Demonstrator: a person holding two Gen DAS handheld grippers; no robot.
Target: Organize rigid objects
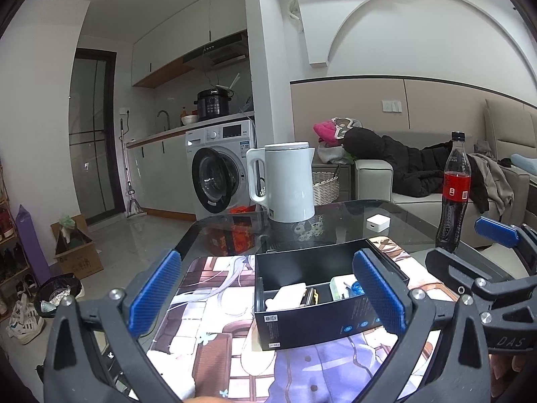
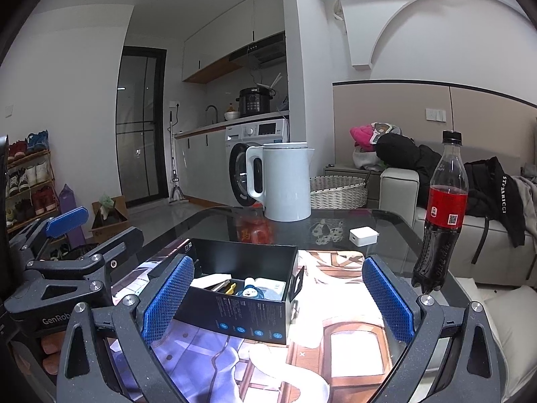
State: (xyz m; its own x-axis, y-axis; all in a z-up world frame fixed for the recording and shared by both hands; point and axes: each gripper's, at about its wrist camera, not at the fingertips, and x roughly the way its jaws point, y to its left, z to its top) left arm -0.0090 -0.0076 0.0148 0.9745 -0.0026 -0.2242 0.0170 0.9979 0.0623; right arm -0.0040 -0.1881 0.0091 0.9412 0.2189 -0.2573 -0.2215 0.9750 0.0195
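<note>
1. Left gripper (image 1: 268, 297): fingers spread wide, nothing held, poised above the near end of the black box (image 1: 322, 305).
2. Right gripper (image 2: 278, 299): fingers likewise spread, empty, just right of the left unit.
3. Black box: open-topped, resting on the printed mat (image 1: 214, 329) atop the glass desk (image 2: 396, 235). Contents already inside: a white block, a yellow-tipped item, a small blue-and-white figure (image 2: 250, 292), a pale case. Exact identity of several pieces too small to confirm.
4. Outside the box: white adapter (image 2: 362, 236) on bare glass, well apart from the box; cola bottle (image 2: 443, 211) upright near the right edge of the desk; white kettle (image 2: 285, 181) at the far side.
5. Judged status: sorting largely done; adapter likely the remaining rigid piece.
6. Risks: reaching for the adapter with the right gripper could clip the tall bottle and topple it off the edge. Smooth cube on glass may skid away from closing fingers. Light cardboard box may shift or tip if nudged by either gripper.
</note>
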